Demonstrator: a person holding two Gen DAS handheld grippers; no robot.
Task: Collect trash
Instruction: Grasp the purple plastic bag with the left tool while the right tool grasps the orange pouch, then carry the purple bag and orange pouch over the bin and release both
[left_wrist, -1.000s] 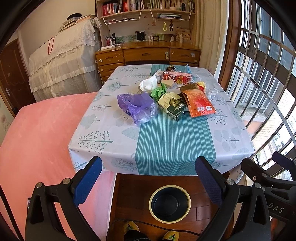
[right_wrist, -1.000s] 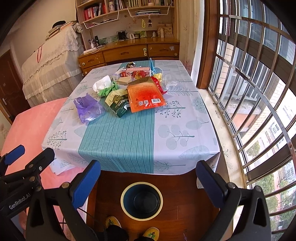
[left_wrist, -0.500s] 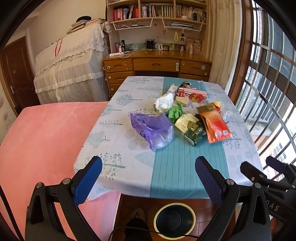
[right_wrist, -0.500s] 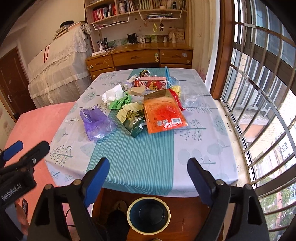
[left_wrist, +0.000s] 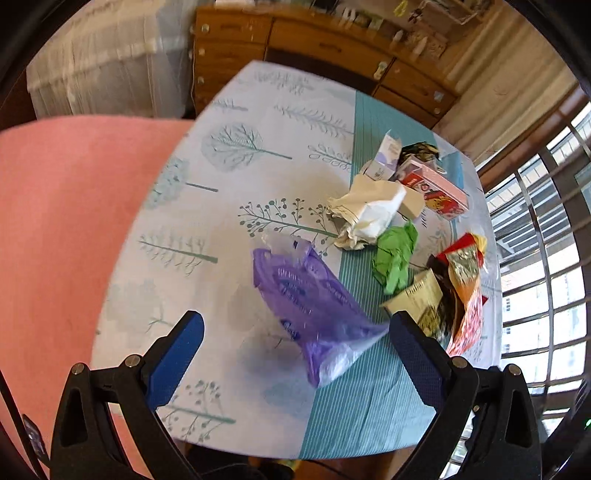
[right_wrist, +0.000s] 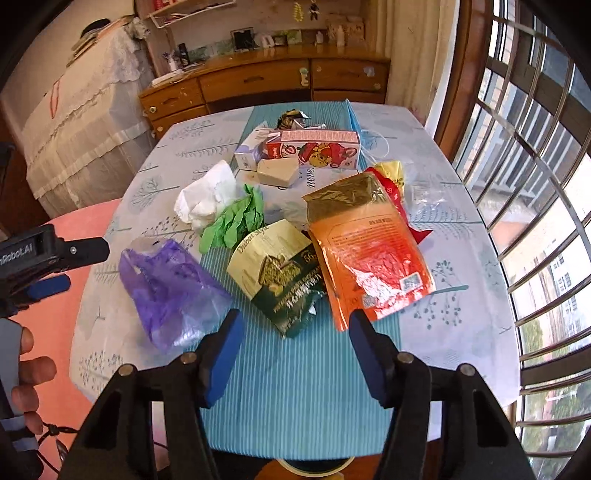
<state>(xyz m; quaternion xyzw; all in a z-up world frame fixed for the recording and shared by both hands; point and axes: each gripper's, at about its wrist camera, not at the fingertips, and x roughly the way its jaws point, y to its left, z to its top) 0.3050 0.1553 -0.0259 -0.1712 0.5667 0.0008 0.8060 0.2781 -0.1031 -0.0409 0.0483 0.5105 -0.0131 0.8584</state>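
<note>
left gripper: jaws wide apart, nothing gripped, tilted down | right gripper: jaws just been closing, partly apart, nothing between, tilted down

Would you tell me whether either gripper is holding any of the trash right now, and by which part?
Nothing is held: the left gripper and right gripper both hover open, empty.

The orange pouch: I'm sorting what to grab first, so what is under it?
The orange pouch overlaps a red wrapper at its far right edge and dark packaging beside the green-and-cream snack bag. Whatever else lies beneath is covered.
</note>
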